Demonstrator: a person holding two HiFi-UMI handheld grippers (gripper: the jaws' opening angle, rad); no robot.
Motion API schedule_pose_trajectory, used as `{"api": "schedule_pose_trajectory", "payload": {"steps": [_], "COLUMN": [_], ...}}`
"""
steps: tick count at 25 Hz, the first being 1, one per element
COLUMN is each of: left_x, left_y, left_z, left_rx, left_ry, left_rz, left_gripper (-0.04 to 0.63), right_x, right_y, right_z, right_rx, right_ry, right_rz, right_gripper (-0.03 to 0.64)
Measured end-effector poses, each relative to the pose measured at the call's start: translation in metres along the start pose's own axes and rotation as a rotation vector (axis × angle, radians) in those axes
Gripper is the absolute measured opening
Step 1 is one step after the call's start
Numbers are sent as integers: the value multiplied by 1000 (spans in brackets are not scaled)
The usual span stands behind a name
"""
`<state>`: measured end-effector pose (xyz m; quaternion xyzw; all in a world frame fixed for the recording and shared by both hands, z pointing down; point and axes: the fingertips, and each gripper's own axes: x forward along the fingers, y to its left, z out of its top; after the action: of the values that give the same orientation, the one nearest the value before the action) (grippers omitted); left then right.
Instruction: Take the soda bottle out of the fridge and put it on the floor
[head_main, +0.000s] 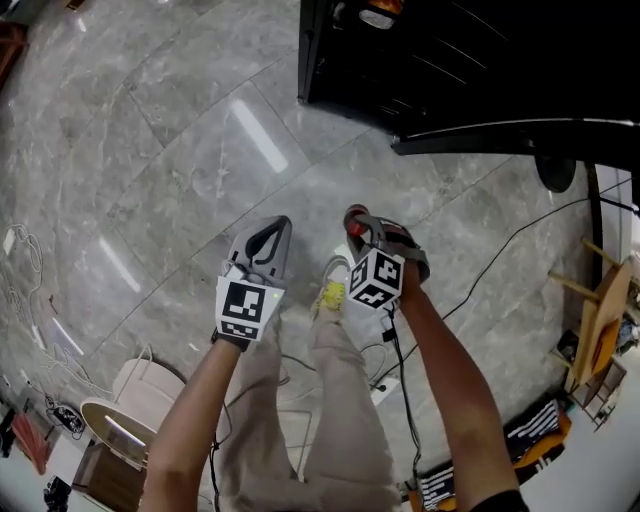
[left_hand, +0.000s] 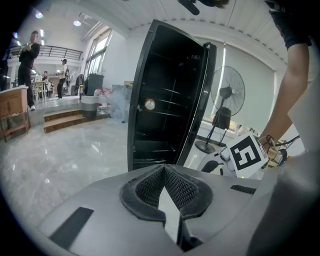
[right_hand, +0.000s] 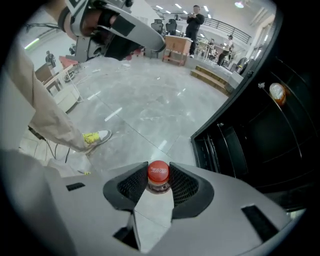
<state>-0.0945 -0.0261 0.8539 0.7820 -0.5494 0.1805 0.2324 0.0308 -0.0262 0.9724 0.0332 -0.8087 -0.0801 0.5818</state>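
The soda bottle (right_hand: 159, 173) has a red cap and stands upright between the pads of my right gripper (right_hand: 159, 169), which is shut on its neck. In the head view the right gripper (head_main: 362, 224) holds the bottle's red cap (head_main: 355, 221) over the grey marble floor (head_main: 180, 170), just in front of the person's feet. The bottle's body is hidden below the jaws. My left gripper (head_main: 280, 226) hangs beside it to the left, its jaws shut with nothing in them (left_hand: 163, 169). The black fridge (head_main: 450, 60) stands ahead with its door (head_main: 520, 132) open.
A standing fan (left_hand: 227, 95) is right of the fridge (left_hand: 165, 100), its base (head_main: 555, 172) on the floor. A yellow-laced shoe (head_main: 333, 292), cables (head_main: 400, 370), a round white stool (head_main: 130, 400) and a wooden rack (head_main: 600, 320) lie near me. People stand far off.
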Motion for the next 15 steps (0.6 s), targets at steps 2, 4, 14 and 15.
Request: {"api": "schedule_pose_trajectory", "payload": {"steps": [2, 4, 14, 15], "left_x": [12, 26, 109, 114], "left_y": [1, 3, 14, 16], "left_z": [-18, -33, -109, -115], "left_rx": [-4, -3, 58, 51], "left_ry": [7, 4, 3, 3], "left_rz": [-4, -10, -147, -149], "left_gripper": [17, 15, 16, 16], "right_x": [23, 48, 180, 191], "right_y": [2, 1, -9, -9], "right_z": [-10, -20, -70, -74], "right_rx": [81, 187, 484, 503], "right_ry": [-22, -51, -110, -109], "right_rz": [-4, -17, -112, -115], "right_gripper": [126, 126, 126, 126]}}
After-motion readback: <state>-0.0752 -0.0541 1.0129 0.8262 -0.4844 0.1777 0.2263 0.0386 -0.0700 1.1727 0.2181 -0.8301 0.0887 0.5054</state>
